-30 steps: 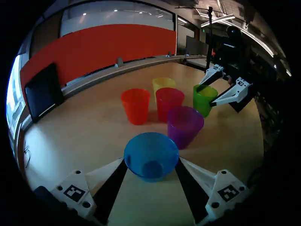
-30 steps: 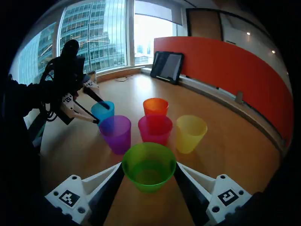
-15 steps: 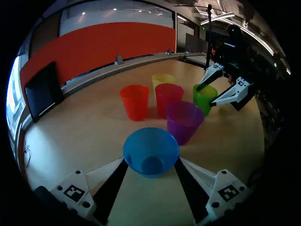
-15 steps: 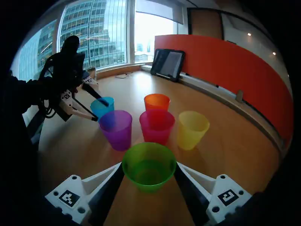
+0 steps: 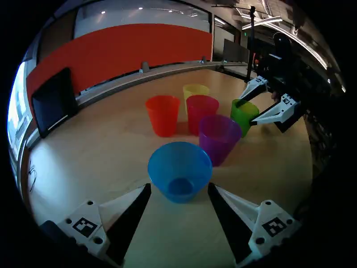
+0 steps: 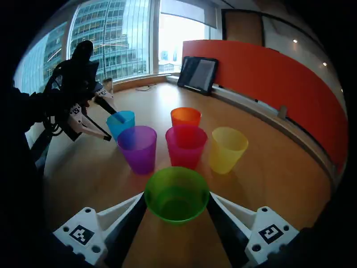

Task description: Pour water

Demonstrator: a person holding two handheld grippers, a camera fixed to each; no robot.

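- Left tongs (image 5: 179,184) were spread about cup-wide, with the blue cup (image 5: 180,172) upright between the fingertips. Couldn't tell if both fingers actually pressed on it.
- The blue cup looked to be standing on the light wooden desk (image 5: 89,147), at one end of the cup cluster and just beside the purple cup (image 5: 218,138).
- Right tongs (image 6: 176,195) were closed on the green cup (image 6: 177,201), one finger against each side near the rim. The cup was upright.
- The green cup was at the opposite end of the cluster from the blue one, near the purple cup and the pink cup (image 6: 186,145).
- In the left gripper view, the right tongs sat across the desk with the green cup between the fingers.
- In the right gripper view, purple, pink and the yellow cup (image 6: 227,149) made a row. The orange cup (image 6: 185,117) was just behind pink.
- All six cups were upright. Couldn't tell if either held cup had water in it.
- A dark tablet (image 5: 51,105) leaned at the desk's far edge below the orange wall (image 5: 116,49).
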